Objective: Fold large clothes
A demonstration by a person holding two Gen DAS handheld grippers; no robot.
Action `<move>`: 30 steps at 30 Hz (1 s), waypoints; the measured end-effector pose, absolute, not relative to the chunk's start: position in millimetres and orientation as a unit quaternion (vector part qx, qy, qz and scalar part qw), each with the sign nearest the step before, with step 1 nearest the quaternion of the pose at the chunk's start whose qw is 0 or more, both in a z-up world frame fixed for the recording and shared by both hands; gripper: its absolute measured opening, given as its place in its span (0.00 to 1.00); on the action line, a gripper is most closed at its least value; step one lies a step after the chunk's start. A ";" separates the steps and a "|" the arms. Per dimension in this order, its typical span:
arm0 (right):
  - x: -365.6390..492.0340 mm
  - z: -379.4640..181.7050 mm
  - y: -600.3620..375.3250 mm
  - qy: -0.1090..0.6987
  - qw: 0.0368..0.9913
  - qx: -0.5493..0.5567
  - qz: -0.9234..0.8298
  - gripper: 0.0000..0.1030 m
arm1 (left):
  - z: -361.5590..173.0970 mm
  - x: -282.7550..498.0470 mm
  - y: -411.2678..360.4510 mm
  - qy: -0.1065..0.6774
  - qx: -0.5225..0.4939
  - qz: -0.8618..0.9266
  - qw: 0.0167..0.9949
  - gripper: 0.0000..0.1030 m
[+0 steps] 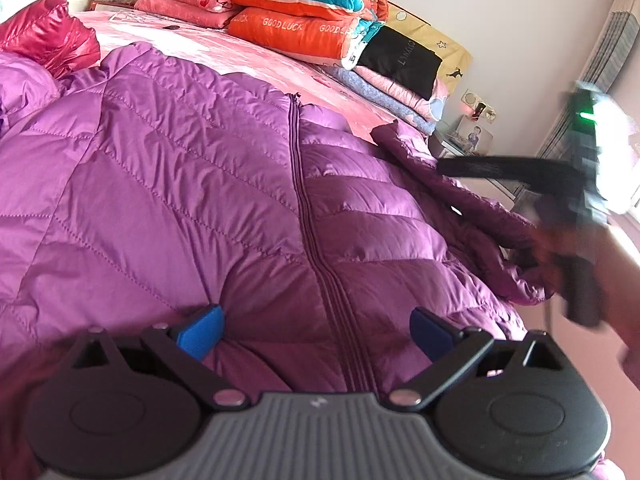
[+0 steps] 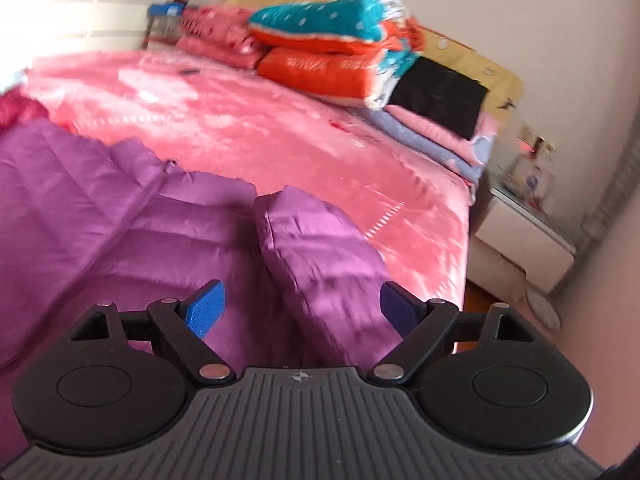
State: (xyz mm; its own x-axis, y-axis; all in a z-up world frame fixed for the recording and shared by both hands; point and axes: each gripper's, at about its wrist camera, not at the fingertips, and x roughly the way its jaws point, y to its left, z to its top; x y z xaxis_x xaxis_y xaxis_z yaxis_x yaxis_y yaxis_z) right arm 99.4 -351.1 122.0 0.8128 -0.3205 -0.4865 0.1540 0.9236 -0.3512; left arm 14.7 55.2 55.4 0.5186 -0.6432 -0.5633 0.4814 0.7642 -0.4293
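A purple quilted down jacket (image 1: 200, 200) lies front up on the pink bed, its zipper (image 1: 304, 200) running down the middle. My left gripper (image 1: 316, 330) is open just above the jacket's lower front, straddling the zipper. In the right wrist view the jacket (image 2: 100, 232) lies to the left and its right sleeve (image 2: 320, 252) lies between the blue pads of my right gripper (image 2: 300, 310), which is open. The right gripper also shows in the left wrist view, blurred, by the sleeve (image 1: 480, 208) at the bed's right edge.
Folded quilts and blankets (image 1: 320, 24) are stacked at the head of the bed. A glossy red jacket (image 1: 52, 36) lies at the far left. The pink bedspread (image 2: 280, 128) stretches beyond the jacket. A white nightstand (image 2: 524, 240) stands to the right of the bed.
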 end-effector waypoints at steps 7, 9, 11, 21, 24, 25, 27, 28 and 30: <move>172.1 83.2 -367.3 0.332 0.902 -0.221 -0.163 0.50 | 60.6 21.7 65.0 0.378 -0.150 -0.323 0.854 0.95; 170.5 83.6 -368.4 0.327 0.904 -0.217 -0.171 0.35 | 63.6 24.7 70.8 0.377 -0.167 -0.319 0.853 0.95; 167.3 89.1 -368.5 0.307 0.914 -0.194 -0.179 0.22 | 68.7 26.7 79.0 0.366 -0.182 -0.309 0.859 0.95; 155.4 171.1 -294.8 0.163 0.983 -0.083 -0.034 0.15 | 107.7 26.4 122.2 0.244 -0.169 -0.215 0.930 0.95; 159.7 184.8 -255.6 0.135 0.988 -0.060 0.041 0.15 | 112.8 28.6 136.1 0.228 -0.180 -0.178 0.940 0.95; 161.2 186.7 -242.9 0.128 0.988 -0.052 0.066 0.15 | 114.4 29.8 141.6 0.222 -0.184 -0.167 0.943 0.95; 165.9 184.9 -222.2 0.119 0.986 -0.048 0.110 0.15 | 117.3 30.7 151.9 0.208 -0.190 -0.141 0.949 0.95; 167.0 181.8 -209.4 0.120 0.983 -0.053 0.128 0.15 | 118.6 31.0 158.3 0.201 -0.193 -0.130 0.952 0.95; 168.4 170.3 -188.0 0.133 0.977 -0.064 0.152 0.15 | 120.5 33.4 169.1 0.188 -0.199 -0.109 0.956 0.95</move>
